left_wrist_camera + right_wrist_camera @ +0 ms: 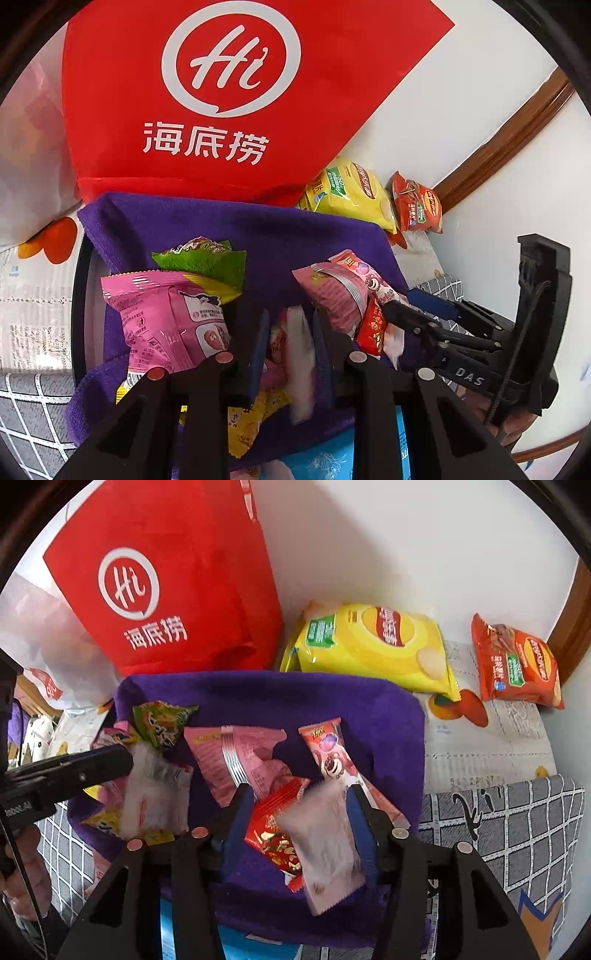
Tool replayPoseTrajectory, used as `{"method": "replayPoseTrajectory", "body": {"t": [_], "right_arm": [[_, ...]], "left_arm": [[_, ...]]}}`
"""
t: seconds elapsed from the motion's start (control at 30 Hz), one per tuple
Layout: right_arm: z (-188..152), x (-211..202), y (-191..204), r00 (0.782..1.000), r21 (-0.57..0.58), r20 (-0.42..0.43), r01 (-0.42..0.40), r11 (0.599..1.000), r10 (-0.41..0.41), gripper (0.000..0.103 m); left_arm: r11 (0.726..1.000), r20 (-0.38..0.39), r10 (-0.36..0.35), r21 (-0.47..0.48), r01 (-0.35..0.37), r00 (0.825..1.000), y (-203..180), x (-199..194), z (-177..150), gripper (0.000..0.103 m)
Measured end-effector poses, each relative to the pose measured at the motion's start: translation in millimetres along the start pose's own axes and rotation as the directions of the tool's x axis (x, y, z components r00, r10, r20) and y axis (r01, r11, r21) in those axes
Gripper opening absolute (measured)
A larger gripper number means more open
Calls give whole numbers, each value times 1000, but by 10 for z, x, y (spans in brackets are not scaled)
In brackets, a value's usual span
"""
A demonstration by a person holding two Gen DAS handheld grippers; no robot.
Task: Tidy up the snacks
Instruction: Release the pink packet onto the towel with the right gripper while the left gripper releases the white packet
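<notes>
My left gripper (288,332) is clamped tight on a pale pink-white packet (300,354), pads pinching it from both sides, over the purple cloth (258,229). In the right wrist view that same packet (155,794) hangs blurred at the tip of the black fingers coming in from the left. My right gripper (299,812) has its jaws apart w/ a blurred whitish-pink packet (325,845) between them, up against the right pad; can't tell if the left pad touches it. Red snack pack (275,823) lies just beside it, Lotso bar (332,760) & pink pouch (236,760) behind, all on the cloth. Yellow chips bag (373,646) & orange chips bag (517,664) sit apart by the wall, next to the red bag (177,590).
</notes>
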State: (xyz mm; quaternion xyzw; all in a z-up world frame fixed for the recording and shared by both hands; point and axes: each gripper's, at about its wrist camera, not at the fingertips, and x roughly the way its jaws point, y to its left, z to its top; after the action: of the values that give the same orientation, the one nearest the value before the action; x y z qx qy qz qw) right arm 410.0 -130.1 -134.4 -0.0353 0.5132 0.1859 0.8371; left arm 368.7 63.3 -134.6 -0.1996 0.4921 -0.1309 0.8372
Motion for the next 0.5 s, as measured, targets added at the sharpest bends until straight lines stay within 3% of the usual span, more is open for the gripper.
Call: {"method": "replayPoseTrajectory", "body": {"t": [0.23, 0.5], "right_arm": [[11, -309, 60, 995, -4, 98, -6, 1000, 6, 53], [-161, -653, 165, 987, 18, 157, 15, 1000, -18, 53]], "left_arm": [[1000, 29, -6, 3, 6, 1000, -2, -169, 30, 25], [999, 70, -11, 40, 9, 997, -144, -444, 41, 41]]}}
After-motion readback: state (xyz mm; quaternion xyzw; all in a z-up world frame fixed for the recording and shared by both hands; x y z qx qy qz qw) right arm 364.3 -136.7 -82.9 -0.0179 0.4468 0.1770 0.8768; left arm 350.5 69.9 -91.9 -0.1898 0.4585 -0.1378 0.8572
